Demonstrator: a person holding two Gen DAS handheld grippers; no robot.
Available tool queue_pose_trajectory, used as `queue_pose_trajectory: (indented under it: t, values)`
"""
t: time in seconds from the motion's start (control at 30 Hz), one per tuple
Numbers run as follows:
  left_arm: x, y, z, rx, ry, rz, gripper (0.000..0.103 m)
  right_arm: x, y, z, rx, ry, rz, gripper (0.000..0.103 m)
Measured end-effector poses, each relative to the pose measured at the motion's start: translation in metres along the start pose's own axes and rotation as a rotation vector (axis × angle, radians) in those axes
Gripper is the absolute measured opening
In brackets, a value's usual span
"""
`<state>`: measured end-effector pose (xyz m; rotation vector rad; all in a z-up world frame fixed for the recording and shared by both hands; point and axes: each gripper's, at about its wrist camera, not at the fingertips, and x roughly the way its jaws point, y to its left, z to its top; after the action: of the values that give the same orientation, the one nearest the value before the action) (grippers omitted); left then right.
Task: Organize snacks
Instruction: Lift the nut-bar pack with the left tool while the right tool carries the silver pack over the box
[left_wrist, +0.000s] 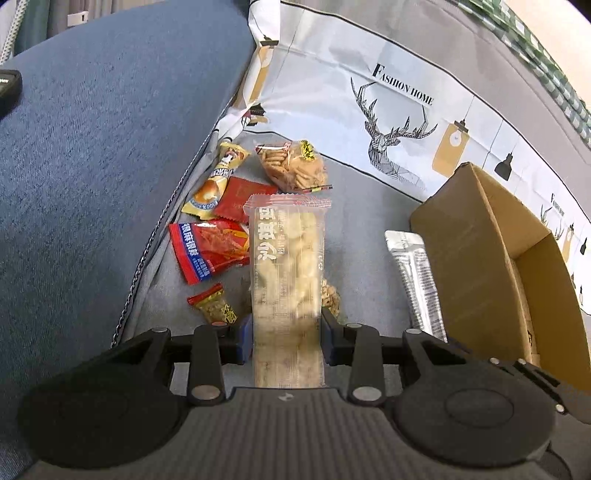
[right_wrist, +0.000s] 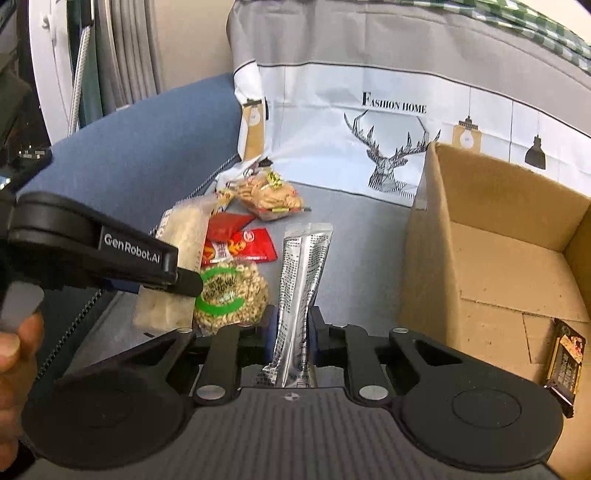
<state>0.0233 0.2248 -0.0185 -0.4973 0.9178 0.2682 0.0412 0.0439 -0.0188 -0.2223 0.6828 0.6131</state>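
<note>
My left gripper is shut on a long clear pack of pale puffed snack, held above the grey sofa seat. The same pack shows in the right wrist view, with the left gripper around it. My right gripper is shut on a silver stick pouch, which also shows in the left wrist view. Loose snacks lie behind: a biscuit bag, red packets, a round nut pack with a green ring. An open cardboard box stands to the right.
A dark snack packet lies in the box's near corner. A blue sofa arm rises on the left. A cushion printed with a deer and "Fashion Home" stands behind. My hand shows at the left edge.
</note>
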Motion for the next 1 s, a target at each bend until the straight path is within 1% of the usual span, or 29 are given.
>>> queue_pose_trajectory:
  t: [0.2, 0.27, 0.43, 0.6, 0.7, 0.77, 1.0]
  values:
    - [-0.007, 0.000, 0.004, -0.012, -0.045, -0.024, 0.039, -0.013, -0.008, 0.008, 0.029, -0.056, 0.006, 0.018]
    - [-0.014, -0.003, 0.006, -0.005, -0.088, -0.038, 0.039, -0.019, -0.010, 0.011, 0.035, -0.084, 0.005, 0.018]
    - [-0.033, -0.023, 0.006, 0.073, -0.210, -0.075, 0.039, -0.044, -0.021, 0.023, 0.062, -0.189, 0.021, 0.018]
    - [-0.051, -0.044, 0.004, 0.117, -0.304, -0.146, 0.039, -0.074, -0.036, 0.030, 0.073, -0.302, 0.009, 0.018]
    - [-0.057, -0.057, 0.002, 0.141, -0.332, -0.181, 0.039, -0.089, -0.049, 0.031, 0.077, -0.351, -0.006, 0.018]
    - [-0.058, -0.067, 0.000, 0.163, -0.336, -0.188, 0.039, -0.096, -0.060, 0.032, 0.077, -0.375, -0.024, 0.018]
    - [-0.058, -0.100, -0.009, 0.232, -0.342, -0.250, 0.039, -0.109, -0.107, 0.022, 0.120, -0.385, -0.099, 0.018]
